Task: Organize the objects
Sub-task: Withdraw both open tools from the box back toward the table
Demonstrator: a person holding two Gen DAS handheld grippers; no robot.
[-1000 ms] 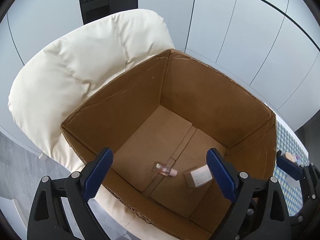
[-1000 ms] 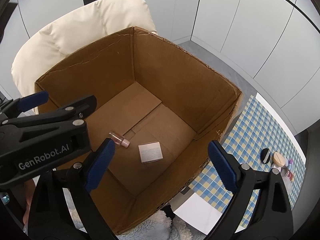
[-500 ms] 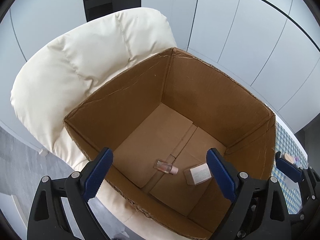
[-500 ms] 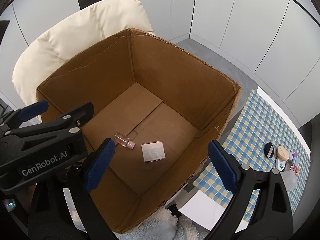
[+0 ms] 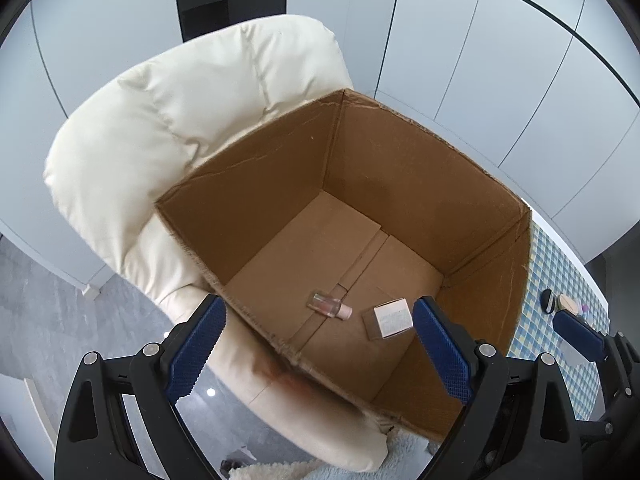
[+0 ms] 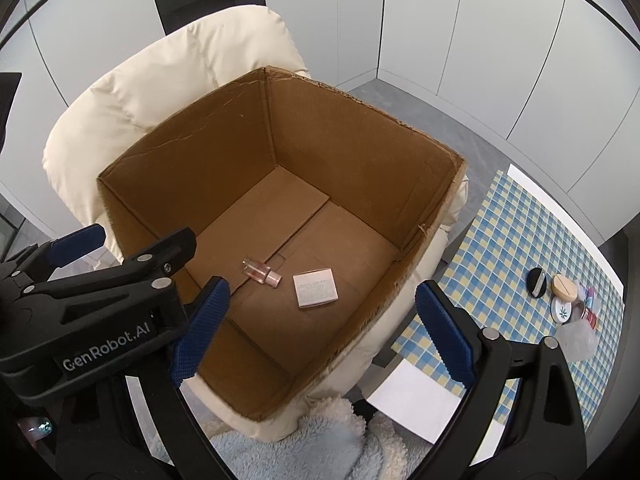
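Cardboard box (image 5: pixel 400 168) sits open on a cream padded chair (image 5: pixel 160 128), its flaps out of sight and its brown floor showing. On that floor lie a small clear bottle (image 5: pixel 329 305) with a pink cap, on its side along the centre seam, and just beside it, apart, a small white carton (image 5: pixel 391 317). Left claw (image 5: pixel 316 356) hangs above the near rim of the box with its blue pads spread wide and nothing between them. Right claw (image 6: pixel 320 332) hangs over the box's near right corner, likewise spread wide and holding nothing; the left one's black body shows at its left. To the right of the chair stands a bench (image 6: pixel 520 240) under a blue-and-yellow checked cloth, carrying a cluster of small cosmetics (image 6: pixel 560 292) near its far edge: a black puff, a tan round compact, a white round lid and a few small tubes. A pale blue fluffy blanket (image 6: pixel 320 440) lies below the box.
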